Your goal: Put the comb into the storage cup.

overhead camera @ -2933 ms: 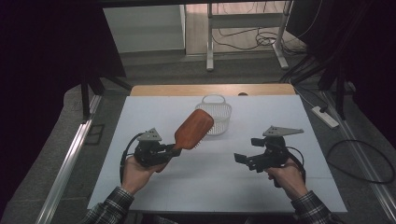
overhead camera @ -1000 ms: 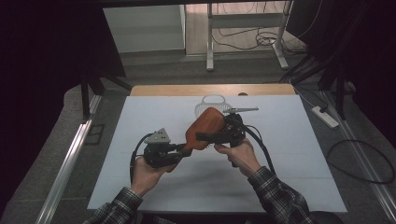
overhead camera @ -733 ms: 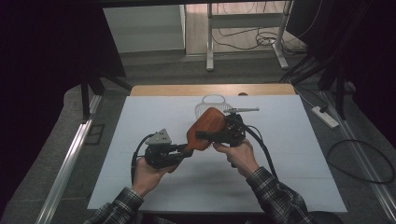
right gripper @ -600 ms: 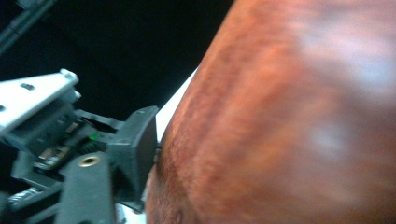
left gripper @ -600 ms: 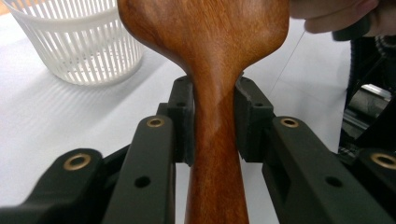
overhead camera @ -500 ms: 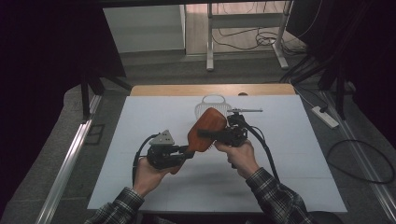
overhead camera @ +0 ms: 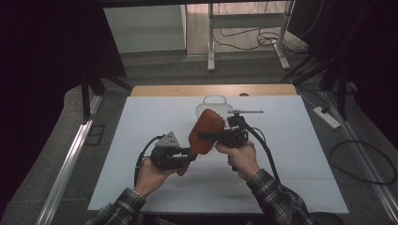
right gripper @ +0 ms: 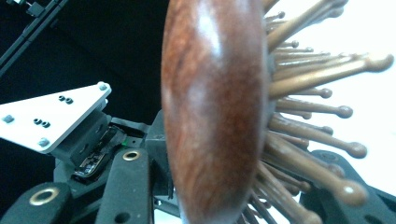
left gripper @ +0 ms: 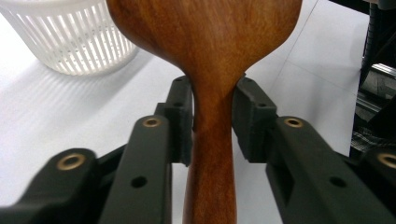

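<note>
A wooden hairbrush is held off the white table between both hands, head up and tilted toward the far side. My left gripper has its pads against the narrow handle; its jaws have just been opening slightly, with the handle still between them. My right gripper reaches in from the right. It has just been closing and is shut across the brush head, seen edge-on with its wooden bristles sticking out to the right.
A white slatted basket stands just behind the brush, and is at the upper left in the left gripper view. The white tabletop spreads out to both sides. Black cables trail from both grippers.
My right hand came across from the right side of the table to the brush, and its jaws closed on the brush head. The left hand barely shifted.
</note>
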`<state>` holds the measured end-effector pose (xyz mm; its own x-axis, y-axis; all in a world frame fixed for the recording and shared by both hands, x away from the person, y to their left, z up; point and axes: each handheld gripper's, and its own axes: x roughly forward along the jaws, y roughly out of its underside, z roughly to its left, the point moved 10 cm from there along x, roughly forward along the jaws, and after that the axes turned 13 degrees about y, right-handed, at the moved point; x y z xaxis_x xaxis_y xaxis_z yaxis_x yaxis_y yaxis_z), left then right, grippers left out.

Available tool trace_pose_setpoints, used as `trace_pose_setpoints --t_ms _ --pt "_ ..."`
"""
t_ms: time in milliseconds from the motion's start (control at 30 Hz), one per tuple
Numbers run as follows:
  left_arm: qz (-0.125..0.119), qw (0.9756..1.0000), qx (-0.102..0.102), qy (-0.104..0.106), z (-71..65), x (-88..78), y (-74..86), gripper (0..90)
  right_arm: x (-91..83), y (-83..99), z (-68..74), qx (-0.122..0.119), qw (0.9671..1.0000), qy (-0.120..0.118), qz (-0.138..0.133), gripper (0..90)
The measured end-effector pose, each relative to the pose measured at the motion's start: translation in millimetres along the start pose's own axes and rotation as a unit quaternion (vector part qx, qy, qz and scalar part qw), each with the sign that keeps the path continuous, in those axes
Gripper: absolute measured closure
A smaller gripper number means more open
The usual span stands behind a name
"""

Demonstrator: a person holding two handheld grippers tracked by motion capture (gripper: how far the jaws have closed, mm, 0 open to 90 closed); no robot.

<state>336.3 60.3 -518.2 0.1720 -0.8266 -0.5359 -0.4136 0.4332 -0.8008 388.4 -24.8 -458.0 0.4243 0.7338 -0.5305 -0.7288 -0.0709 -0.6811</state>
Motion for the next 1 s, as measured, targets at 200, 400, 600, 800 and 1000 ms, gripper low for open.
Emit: trace_pose_setpoints --t_ms 200,400,600,800,1000 --pt "0.015 0.9994 0.02 -0.022 -0.3 0.6 1.1 51.2 -0.4 -3.0 -3.4 0.005 1.0 0.001 -0.003 53.3" --pt "0.015 0.9995 0.011 -0.026 3.7 -1.3 4.1 34.8 -6.5 -9.4 -7.4 0.0 0.9999 0.006 -0.012 53.2" --pt "0.015 0.9996 -0.016 -0.016 9.6 -3.9 10.5 20.4 -9.6 -15.4 -10.2 -0.016 0.9995 0.017 -0.021 53.2" --pt "0.007 0.9986 -0.052 -0.005 15.7 -14.0 17.4 14.0 -11.2 -22.9 -16.2 -0.014 0.9992 0.026 -0.028 53.3" --pt "-0.001 0.9984 -0.056 -0.012 21.7 -23.2 19.9 5.9 -12.6 -31.8 -20.7 -0.013 0.9988 0.033 -0.035 53.2"
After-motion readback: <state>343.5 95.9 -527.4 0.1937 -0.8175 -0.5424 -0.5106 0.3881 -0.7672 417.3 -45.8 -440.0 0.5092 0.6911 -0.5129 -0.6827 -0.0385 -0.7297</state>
